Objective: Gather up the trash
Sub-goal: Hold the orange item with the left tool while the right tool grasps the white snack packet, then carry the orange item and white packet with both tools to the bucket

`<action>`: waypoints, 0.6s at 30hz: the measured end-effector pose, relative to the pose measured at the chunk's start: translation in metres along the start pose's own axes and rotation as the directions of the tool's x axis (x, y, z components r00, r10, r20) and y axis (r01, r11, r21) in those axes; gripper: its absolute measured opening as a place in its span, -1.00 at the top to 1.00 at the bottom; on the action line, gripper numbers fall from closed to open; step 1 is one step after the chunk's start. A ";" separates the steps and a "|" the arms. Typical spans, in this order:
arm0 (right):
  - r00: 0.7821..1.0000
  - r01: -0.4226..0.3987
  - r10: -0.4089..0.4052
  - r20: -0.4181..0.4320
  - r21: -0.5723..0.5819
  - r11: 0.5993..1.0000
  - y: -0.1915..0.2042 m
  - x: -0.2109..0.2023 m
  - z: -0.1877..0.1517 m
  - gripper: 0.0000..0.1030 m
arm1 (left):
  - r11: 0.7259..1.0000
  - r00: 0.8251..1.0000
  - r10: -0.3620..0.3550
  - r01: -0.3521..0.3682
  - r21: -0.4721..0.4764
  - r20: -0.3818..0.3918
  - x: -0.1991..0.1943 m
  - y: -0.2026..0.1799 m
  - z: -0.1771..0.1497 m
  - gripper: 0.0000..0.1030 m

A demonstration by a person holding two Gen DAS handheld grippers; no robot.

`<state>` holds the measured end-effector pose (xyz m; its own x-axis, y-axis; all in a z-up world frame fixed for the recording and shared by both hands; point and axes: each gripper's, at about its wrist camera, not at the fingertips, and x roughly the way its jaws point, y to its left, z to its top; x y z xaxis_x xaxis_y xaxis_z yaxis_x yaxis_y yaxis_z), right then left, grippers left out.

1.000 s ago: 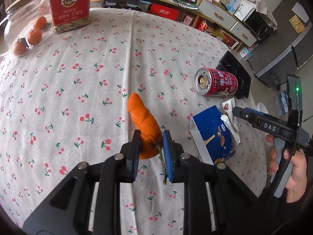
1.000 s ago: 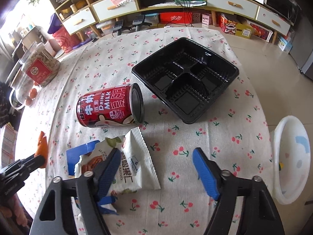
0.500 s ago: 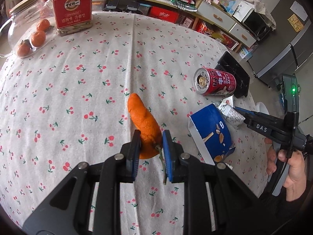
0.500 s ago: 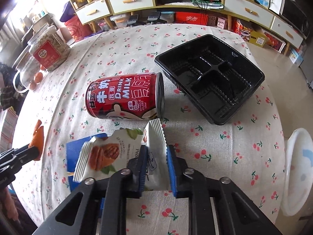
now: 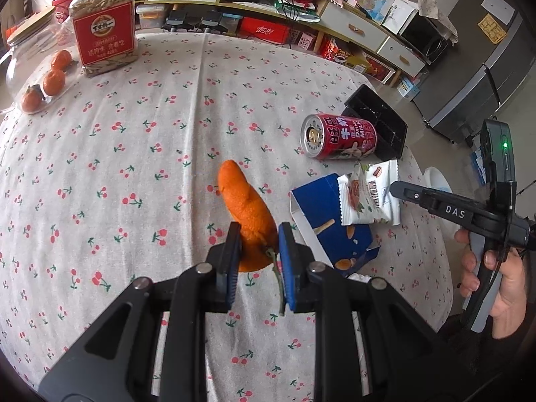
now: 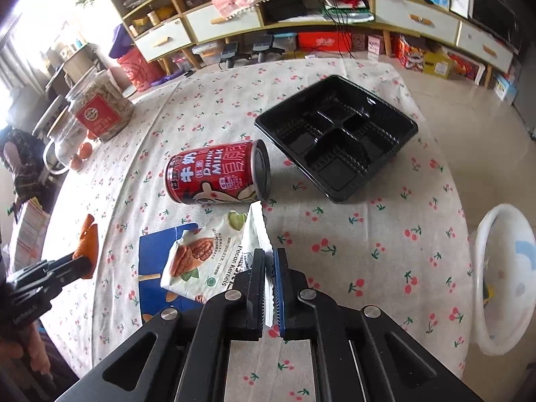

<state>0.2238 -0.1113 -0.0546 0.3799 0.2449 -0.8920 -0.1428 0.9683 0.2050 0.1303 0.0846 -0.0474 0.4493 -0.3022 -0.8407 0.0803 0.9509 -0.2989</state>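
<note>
My left gripper (image 5: 257, 234) is shut on an orange peel (image 5: 244, 206), held just above the cherry-print tablecloth; the peel also shows in the right wrist view (image 6: 87, 239). My right gripper (image 6: 269, 256) is shut on the edge of a white pecan snack wrapper (image 6: 207, 258), lifted over a flattened blue box (image 6: 154, 268). The wrapper (image 5: 366, 194) and the box (image 5: 335, 231) also show in the left wrist view. A red milk can (image 6: 217, 176) lies on its side beside them.
A black compartment tray (image 6: 338, 134) sits at the table's far right. A white bin (image 6: 502, 281) stands on the floor beside the table edge. A jar of seeds (image 5: 104, 23) and a glass jar with oranges (image 5: 30, 67) stand at the far left.
My right gripper closed on the snack wrapper and raised it. My left gripper kept hold of the orange peel and lifted slightly.
</note>
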 end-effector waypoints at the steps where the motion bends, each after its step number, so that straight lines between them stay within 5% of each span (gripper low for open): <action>1: 1.000 -0.008 0.008 -0.013 0.013 1.000 -0.002 0.003 0.001 0.61 | 1.000 1.000 -0.001 0.001 0.000 -0.001 0.001 0.000 0.001 0.53; 3: 1.000 0.008 -0.007 -0.022 0.025 1.000 -0.003 0.009 0.001 0.13 | 1.000 1.000 -0.003 0.003 -0.005 -0.005 0.002 0.001 0.002 0.54; 10: 0.996 0.066 -0.068 -0.050 -0.033 0.997 0.008 0.034 0.001 0.10 | 1.000 1.000 0.013 -0.013 -0.014 -0.012 0.006 0.008 0.000 0.53; 15: 0.995 0.077 -0.084 -0.048 -0.138 0.987 0.027 0.036 -0.004 0.74 | 1.000 1.000 0.020 -0.021 -0.020 -0.015 0.006 0.011 -0.002 0.53; 18: 0.996 0.075 -0.083 -0.046 -0.144 0.987 0.028 0.033 -0.006 0.79 | 1.000 1.000 0.019 -0.019 -0.012 -0.008 0.003 0.009 -0.003 0.53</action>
<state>0.2267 -0.0765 -0.0808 0.3483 0.1614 -0.9234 -0.2436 0.9668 0.0771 0.1297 0.0916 -0.0541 0.4437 -0.2842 -0.8499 0.0606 0.9557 -0.2880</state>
